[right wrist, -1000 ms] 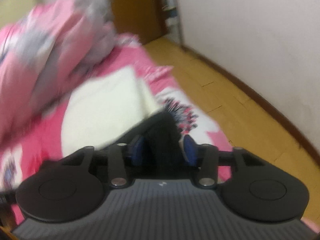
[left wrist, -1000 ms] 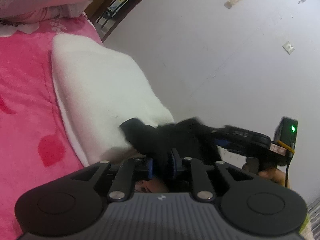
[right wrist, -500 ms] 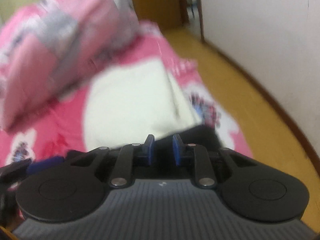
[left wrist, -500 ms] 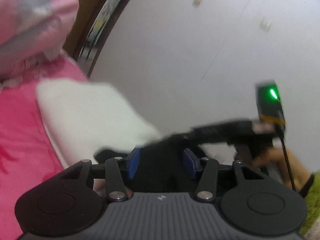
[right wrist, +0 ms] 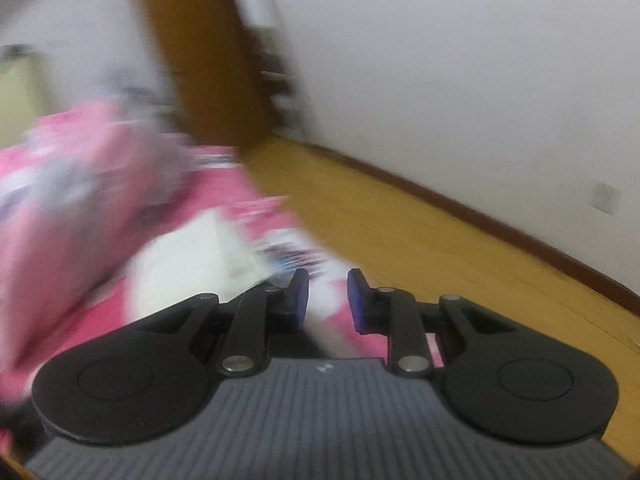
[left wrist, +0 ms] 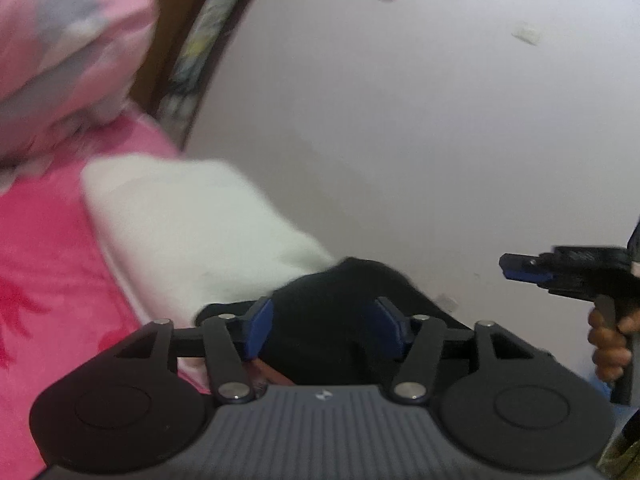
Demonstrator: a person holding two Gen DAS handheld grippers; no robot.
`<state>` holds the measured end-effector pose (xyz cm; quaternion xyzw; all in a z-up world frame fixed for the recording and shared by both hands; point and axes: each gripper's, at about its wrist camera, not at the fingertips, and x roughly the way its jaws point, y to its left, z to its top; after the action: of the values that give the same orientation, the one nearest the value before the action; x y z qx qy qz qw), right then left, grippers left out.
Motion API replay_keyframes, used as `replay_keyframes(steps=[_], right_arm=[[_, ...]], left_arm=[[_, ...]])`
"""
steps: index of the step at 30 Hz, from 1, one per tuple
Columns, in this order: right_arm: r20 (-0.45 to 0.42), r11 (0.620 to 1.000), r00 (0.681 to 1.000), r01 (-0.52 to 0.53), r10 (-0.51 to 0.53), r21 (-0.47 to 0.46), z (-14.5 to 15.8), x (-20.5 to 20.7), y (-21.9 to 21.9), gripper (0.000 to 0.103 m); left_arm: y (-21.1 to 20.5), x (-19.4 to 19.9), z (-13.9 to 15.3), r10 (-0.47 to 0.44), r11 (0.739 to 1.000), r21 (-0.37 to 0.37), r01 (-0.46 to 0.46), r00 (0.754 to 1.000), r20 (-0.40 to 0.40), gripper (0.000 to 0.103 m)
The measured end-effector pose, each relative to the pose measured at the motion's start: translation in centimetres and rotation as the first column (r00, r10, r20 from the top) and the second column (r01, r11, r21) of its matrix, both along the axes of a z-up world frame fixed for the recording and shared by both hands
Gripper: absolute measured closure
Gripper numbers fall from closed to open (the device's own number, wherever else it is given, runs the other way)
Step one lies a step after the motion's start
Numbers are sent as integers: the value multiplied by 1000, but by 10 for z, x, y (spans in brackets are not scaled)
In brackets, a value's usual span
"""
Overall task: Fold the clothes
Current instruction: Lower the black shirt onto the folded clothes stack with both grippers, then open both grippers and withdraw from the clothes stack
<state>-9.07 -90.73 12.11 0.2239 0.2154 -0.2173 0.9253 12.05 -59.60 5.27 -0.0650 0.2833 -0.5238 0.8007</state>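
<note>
Pink bedspread (left wrist: 44, 280) against white wall (left wrist: 400, 120), wood floor (right wrist: 400, 240) beyond; white folded cloth (left wrist: 180, 232) lying on spread; black garment (left wrist: 332, 320) bunched between pads of left gripper (left wrist: 324, 330), jaws just been opening, released, pads apart from cloth; right gripper (right wrist: 328, 300) narrowly parted, jaws just been closing, nothing gripped; views blurred.

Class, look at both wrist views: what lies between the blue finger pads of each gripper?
Left gripper: black garment, untouched, left view. Right gripper: nothing, right view.

White wall (right wrist: 460, 60), wood floor (right wrist: 400, 240) (dark skirting), brown door (right wrist: 200, 60).
</note>
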Motion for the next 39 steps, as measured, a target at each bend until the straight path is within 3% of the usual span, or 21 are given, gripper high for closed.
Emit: replay_keyframes(steps=[2,3,5,6,8,10,12,15,20,21,25,27,29,31,35,39], right_arm=[[55,991,991,-119,122,-56,-10,-34,31,84],[41,990,991,-122,125,-70,-19,-45,43,84],[-13,999,999,-32,31,-42,-44,-71,44,84],[-43,997,997,67,-68,-31,-53,-84,41,85],[-100,966,960,259,-260,-20,-69,-110,36,83],[-11,944,944,329,-329,-23,-64,-135,55,83],[66,953,955,292,-287,-74,-52,-140,87,83],[118,958,981,178,-155,-224,-38,-113,136,83],[105,975,989,126,-108,-185,-68,-87,138,84],[76,980,987,150,-141,-134,-83,-84,129,84],[167,960,952,269,-255,-70,-95,-139,162,82],[210,964,956,233,-204,-127,-83,-143,184,82],[204,956,971,171,-123,-238,-71,-135,200,81],[159,953,986,92,-47,-288,-67,-119,216,77],[41,969,996,86,-79,-231,-93,-128,231,75],[-28,986,991,131,-134,-106,-107,-161,254,75]], left_arm=[[2,-19,4,-48,999,11,47,996,73,34],[2,-29,4,-70,997,32,67,992,102,31],[-4,-40,0,-91,992,98,78,986,137,30],[-6,-42,-1,-84,991,117,68,987,139,30],[-4,-43,-2,-66,990,134,48,989,135,31],[1,-43,0,-51,992,122,35,991,123,30],[4,-46,4,-46,992,119,31,990,131,30],[1,-56,8,-42,991,135,22,989,140,30],[-10,-81,5,-74,979,196,49,990,123,30],[-11,-85,4,-76,977,208,49,989,124,30],[-3,-91,-1,-67,977,210,40,990,121,30],[-4,-95,-4,-68,971,234,39,991,117,29],[-4,-98,-7,-55,966,258,29,994,93,29],[3,-99,-9,-26,966,259,10,998,55,29],[30,-100,-4,7,959,282,-15,1000,30,29],[66,-117,7,-2,950,309,-36,993,120,28]])
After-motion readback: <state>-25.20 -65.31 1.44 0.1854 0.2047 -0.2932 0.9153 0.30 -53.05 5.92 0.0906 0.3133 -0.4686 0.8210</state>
